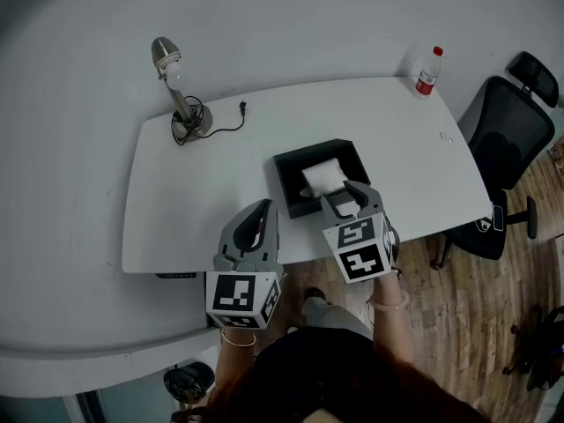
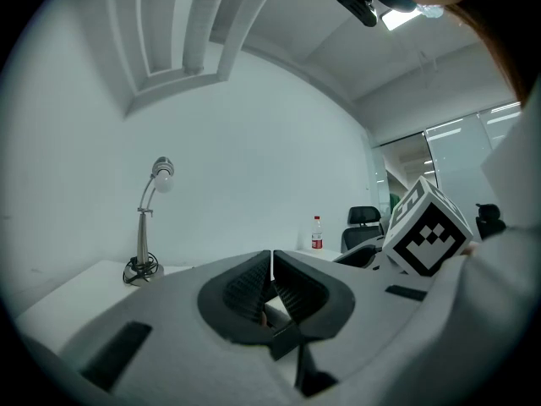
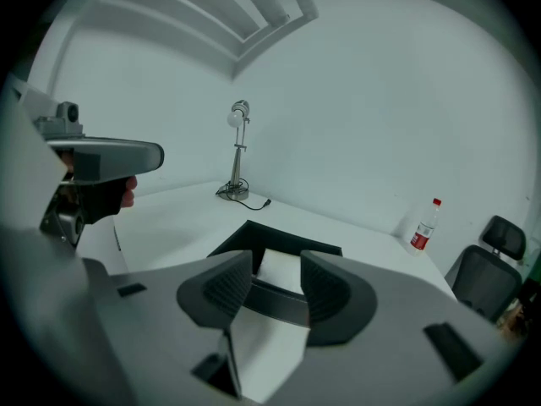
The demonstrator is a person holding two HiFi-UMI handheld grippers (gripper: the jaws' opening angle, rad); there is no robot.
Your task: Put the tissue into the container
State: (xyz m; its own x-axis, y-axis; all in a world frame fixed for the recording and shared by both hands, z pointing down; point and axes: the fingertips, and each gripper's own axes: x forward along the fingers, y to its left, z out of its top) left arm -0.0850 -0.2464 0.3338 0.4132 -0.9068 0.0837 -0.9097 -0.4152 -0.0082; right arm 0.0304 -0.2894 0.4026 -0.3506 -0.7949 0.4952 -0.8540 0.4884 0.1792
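Now | container: black, open-topped | contents: one white tissue

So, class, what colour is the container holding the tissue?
Black; the container shows best in the head view.

- A white tissue lies inside the black container on the bench.
- The right tongs hover over the container's near rim.
- The left tongs are beside them, over the bench's front edge.
- A lamp stands far left and a bottle far right.
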